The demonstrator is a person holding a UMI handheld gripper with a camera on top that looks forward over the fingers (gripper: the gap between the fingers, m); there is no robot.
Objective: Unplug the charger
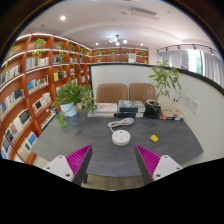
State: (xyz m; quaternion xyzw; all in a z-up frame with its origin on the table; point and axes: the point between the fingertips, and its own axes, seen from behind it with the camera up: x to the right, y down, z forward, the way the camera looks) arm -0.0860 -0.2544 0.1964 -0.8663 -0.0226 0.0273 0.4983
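Note:
A round white charger (120, 137) lies on the grey table (170, 140), just ahead of my fingers and between their lines. A thin white cable (122, 123) runs from it toward a white power strip (103, 112) at the table's far side. My gripper (113, 160) is open and empty, held above the table's near edge. Its magenta pads (78, 158) stand wide apart.
A potted plant (72, 97) stands at the far left of the table and another (165, 80) at the far right. A small yellow-and-black object (154, 111) lies at the far right. Two chairs (127, 93) stand behind the table. Bookshelves (25, 95) line the left wall.

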